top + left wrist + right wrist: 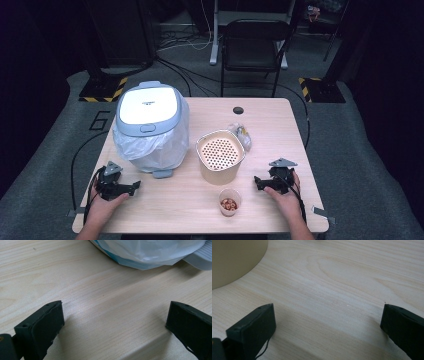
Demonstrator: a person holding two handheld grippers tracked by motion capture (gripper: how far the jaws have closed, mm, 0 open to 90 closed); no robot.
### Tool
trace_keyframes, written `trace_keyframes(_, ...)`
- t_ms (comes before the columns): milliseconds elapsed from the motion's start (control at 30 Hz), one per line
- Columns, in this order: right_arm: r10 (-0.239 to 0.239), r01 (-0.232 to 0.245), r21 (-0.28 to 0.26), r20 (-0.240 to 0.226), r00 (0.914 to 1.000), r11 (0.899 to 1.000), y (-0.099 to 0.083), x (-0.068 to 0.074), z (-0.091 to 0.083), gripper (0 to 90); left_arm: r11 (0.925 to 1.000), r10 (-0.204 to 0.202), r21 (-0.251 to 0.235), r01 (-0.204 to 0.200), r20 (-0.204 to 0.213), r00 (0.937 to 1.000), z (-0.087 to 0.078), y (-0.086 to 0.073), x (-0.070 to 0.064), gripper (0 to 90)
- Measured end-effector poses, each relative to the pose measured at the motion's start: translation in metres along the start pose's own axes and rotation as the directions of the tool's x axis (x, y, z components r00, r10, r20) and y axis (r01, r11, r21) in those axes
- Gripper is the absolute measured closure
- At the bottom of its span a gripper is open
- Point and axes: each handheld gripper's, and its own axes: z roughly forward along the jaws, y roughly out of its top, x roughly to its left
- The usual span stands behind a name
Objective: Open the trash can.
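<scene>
High view: we rest left gripper [131, 188] and right gripper [260, 183] on light wood desk [280, 130], both idle, pre-grasp. Small clear plastic cup w/ brown nuts [229, 202] sits betw. them, nearer right, in front of beige perforated-lid tub [220, 155].

Left gripper view: fingers [41, 328] wide apart, empty; white bag-lined bin [150, 252] ahead.

Right gripper view: fingers [253, 328] spread, empty. Next, we judge: reach for cup.

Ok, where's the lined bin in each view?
High view: the bin stands left of centre on the table, lid down, with its bag around the body.
Left gripper view: the bag runs along the top edge, right of centre, beyond the open jaws.
Right gripper view: this camera faces the beige tub, at top left.
Shared landmark: the pale wood table.
</scene>
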Motion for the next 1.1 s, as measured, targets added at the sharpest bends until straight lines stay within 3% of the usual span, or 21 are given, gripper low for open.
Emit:
trace_keyframes(233,-0.017,0.017,0.001,-0.009,0.9998,1.000,0.0003,-0.0011,0.0001,0.0,0.9998,-0.007,0.016,0.007,-0.009,0.9999,-0.0012,0.0005,-0.0018,1.2)
trace_keyframes(267,-0.011,0.011,-0.001,-0.011,0.9999,1.000,0.0002,-0.0006,0.0001,0.0,0.9998,-0.020,-0.001,0.020,-0.013,0.9997,0.0003,-0.0001,-0.0032,1.2)
trace_keyframes(500,-0.009,0.009,-0.002,-0.012,0.9999,1.000,0.0001,-0.0004,0.0001,0.0,0.9999,-0.013,0.009,0.013,-0.026,0.9996,-0.0007,0.0001,-0.0035,1.4)
trace_keyframes(533,-0.007,0.007,-0.001,-0.012,0.9999,1.000,0.0001,-0.0003,0.0000,0.0,0.9993,-0.034,0.014,0.034,-0.026,0.9991,-0.0012,0.0001,-0.0054,1.4)
trace_keyframes(667,-0.009,0.009,-0.002,-0.012,0.9999,1.000,0.0001,-0.0004,0.0001,0.0,0.9988,-0.049,0.003,0.050,-0.034,0.9982,-0.0006,-0.0009,-0.0072,1.4)
trace_keyframes(1100,-0.011,0.011,-0.003,-0.012,0.9999,1.000,0.0002,-0.0006,0.0002,0.0,0.9993,-0.038,-0.006,0.038,-0.043,0.9984,-0.0006,-0.0002,-0.0062,3.9)
